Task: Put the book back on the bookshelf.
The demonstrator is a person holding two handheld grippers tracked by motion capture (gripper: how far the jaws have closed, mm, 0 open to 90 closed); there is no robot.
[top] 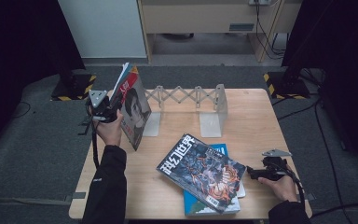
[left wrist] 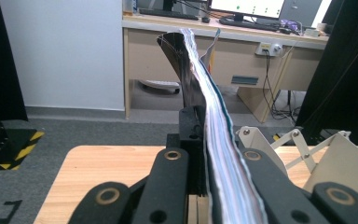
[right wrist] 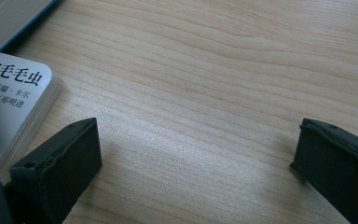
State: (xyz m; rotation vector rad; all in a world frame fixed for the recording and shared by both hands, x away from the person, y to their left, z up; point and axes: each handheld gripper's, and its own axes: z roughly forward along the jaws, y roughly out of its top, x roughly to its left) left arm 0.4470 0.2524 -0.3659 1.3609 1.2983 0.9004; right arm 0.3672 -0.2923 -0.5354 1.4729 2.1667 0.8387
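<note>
Near the table's (top: 256, 100) left edge, the left gripper (top: 103, 111) is clamped on a few magazines (top: 133, 109), held upright and tilted just beside the folding metal rack (top: 186, 100) at the back edge. A dark magazine (top: 203, 170) lies on a blue book (top: 221, 151) toward the front edge. At the front right corner, the right gripper (top: 254, 172) rests low with its jaws wide apart, just beside that pile.

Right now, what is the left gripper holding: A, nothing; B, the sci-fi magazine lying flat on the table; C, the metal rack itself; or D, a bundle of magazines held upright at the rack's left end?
D: the left gripper has its jaws clamped on the upright magazines beside the expanding rack.
</note>
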